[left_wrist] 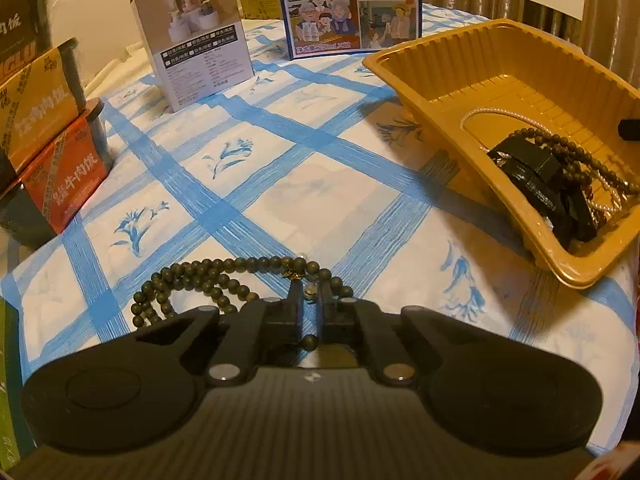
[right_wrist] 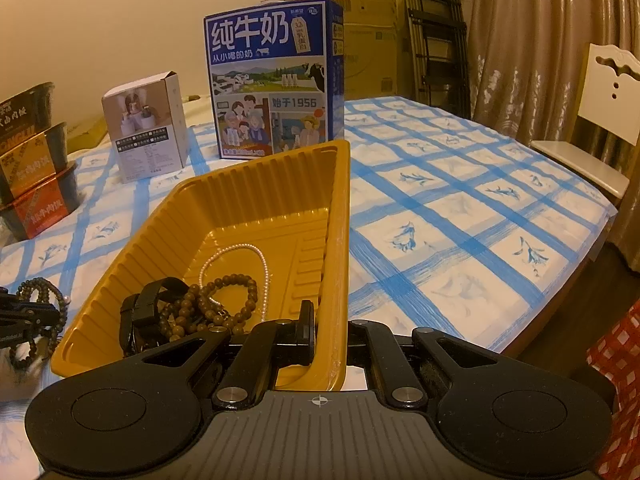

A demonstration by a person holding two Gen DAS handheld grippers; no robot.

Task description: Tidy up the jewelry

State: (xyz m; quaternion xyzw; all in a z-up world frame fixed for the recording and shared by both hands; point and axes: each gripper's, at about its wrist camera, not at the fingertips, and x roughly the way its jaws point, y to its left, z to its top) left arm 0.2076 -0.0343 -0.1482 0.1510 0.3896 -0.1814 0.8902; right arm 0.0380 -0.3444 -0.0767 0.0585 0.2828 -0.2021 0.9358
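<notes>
Fingers of left gripper (left_wrist: 311,294) pinch the dark bead necklace (left_wrist: 208,280) — right gripper (right_wrist: 326,330) clamps tray wall (right_wrist: 338,248), outer finger hidden.

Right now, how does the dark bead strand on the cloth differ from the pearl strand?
The dark bead strand lies on the tablecloth, outside the tray; the pearl strand lies inside it. The dark beads are larger and olive-brown; the pearls are tiny and white. The left gripper is shut on the dark strand; nothing grips the pearls. Both are beaded loops.
</notes>
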